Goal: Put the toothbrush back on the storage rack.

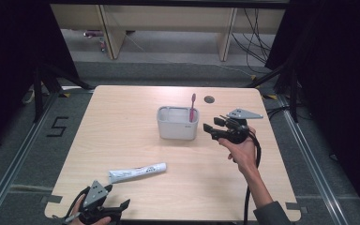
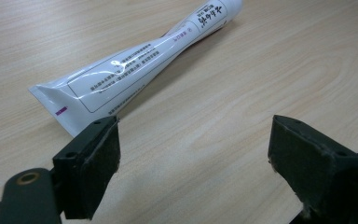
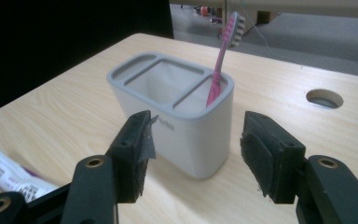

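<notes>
The tabletop [image 1: 122, 140] is light wood, with a round cable hole [image 1: 209, 99] near its far edge.

A grey holder [image 1: 177, 123] stands upright a little beyond the middle of the tabletop. Its top is divided into compartments: a wide one and narrow slots beside it. A pink toothbrush [image 1: 192, 108] stands in the narrow slot at the holder's right end, bristle head up, leaning slightly.

The right gripper [image 1: 214, 127] is held level just right of the holder, jaws pointing left toward it. In the right gripper view the jaws are spread and nothing lies between the pads — the holder [image 3: 177, 116] stands beyond them, apart from both, and the toothbrush [image 3: 221, 60] rises from the slot nearest that gripper. The person's right hand [image 1: 241, 147] grips the body from below; the cable trails down along the forearm.

A white toothpaste tube [image 1: 137, 172] lies flat on the near half of the tabletop, left of centre, its flat crimped end toward the left.

The left gripper [image 1: 119, 206] rests at the near left edge, just short of the tube. In the left gripper view its jaws are spread wide and empty — the tube's [image 2: 135, 65] crimped end lies just beyond the left pad, with no clear contact.
</notes>
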